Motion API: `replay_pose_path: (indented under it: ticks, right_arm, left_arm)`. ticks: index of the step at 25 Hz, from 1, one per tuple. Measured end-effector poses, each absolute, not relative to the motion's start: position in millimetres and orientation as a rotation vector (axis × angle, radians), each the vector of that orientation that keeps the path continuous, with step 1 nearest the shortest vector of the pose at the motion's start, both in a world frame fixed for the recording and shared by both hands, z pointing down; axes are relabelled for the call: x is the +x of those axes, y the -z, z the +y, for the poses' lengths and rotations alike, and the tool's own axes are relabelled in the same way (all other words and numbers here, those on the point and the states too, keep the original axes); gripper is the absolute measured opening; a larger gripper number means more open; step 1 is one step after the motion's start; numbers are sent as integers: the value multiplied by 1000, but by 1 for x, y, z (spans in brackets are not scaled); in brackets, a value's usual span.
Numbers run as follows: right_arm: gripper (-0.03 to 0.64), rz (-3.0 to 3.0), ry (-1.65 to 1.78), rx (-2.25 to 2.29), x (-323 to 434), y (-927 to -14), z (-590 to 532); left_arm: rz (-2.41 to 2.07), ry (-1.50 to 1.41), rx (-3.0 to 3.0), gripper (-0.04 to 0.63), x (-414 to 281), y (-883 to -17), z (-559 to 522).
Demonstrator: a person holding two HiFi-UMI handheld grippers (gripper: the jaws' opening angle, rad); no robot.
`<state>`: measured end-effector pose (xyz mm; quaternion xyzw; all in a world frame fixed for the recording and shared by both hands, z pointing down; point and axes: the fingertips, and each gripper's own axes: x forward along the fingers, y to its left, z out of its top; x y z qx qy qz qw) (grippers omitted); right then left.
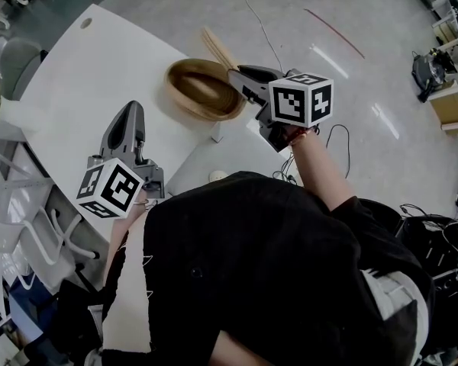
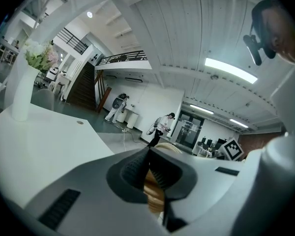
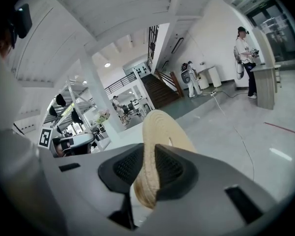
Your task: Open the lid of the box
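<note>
The right claw (image 3: 148, 173) pinches the rim of the round wooden box (image 1: 198, 90), at the edge of the white table (image 1: 91, 75). The left claw (image 2: 148, 167) is closed on nothing, apart from the box. Each claw's cube (image 1: 300, 100) has black-and-white squares.

1 left gripper (image 1: 131, 109), 1 right gripper (image 1: 234, 74), 1 wooden box (image 1: 202, 90), 1 lid (image 3: 160, 132), 1 table (image 1: 99, 75), 1 vase (image 2: 19, 90)

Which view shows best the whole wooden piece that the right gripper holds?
The head view: the wooden piece shows whole there, an oval seen from above, with the right gripper clamped on its rim. The right gripper view shows only its edge between the jaws; the left gripper view, a tan sliver beyond the shut left gripper.
</note>
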<state>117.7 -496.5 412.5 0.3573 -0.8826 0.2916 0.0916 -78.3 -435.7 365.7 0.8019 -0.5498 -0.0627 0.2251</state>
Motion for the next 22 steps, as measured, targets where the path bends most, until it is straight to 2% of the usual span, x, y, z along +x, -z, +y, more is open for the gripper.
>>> replay_pose_path:
  ticks: [22]
  right_arm:
    - [74, -2536, -982, 1521, 186, -399, -453]
  left_arm:
    - [-1300, 130, 2369, 11, -47, -347, -430]
